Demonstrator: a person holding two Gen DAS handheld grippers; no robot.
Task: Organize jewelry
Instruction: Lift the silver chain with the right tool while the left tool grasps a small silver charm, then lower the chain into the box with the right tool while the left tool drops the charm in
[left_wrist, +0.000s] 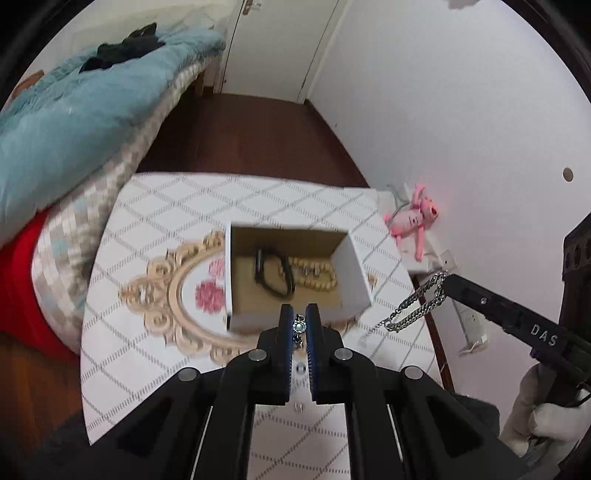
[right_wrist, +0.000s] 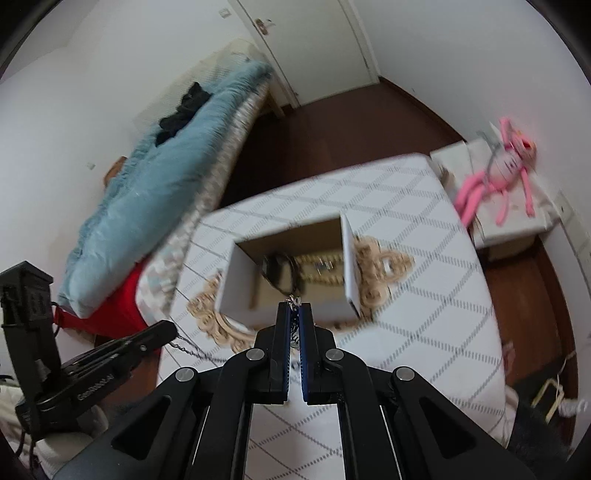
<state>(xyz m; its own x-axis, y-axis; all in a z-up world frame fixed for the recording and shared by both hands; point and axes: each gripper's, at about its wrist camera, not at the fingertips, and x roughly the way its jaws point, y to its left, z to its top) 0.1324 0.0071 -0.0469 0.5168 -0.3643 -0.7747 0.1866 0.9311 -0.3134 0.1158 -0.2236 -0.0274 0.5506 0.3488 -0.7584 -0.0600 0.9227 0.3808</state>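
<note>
Left wrist view shows both claws clamped on one thin, limp silver chain (left_wrist: 417, 306), light and tangle-prone, at lower centre and right of frame, above the box (left_wrist: 295, 277).

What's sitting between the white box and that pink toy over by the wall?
Only bare checked tablecloth lies between the white box and the pink toy, then the table's edge. The right wrist view shows it best.

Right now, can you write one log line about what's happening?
left gripper: shut on silver chain | right gripper: shut on the chain's other end | white box: open, black band and beads inside
</note>
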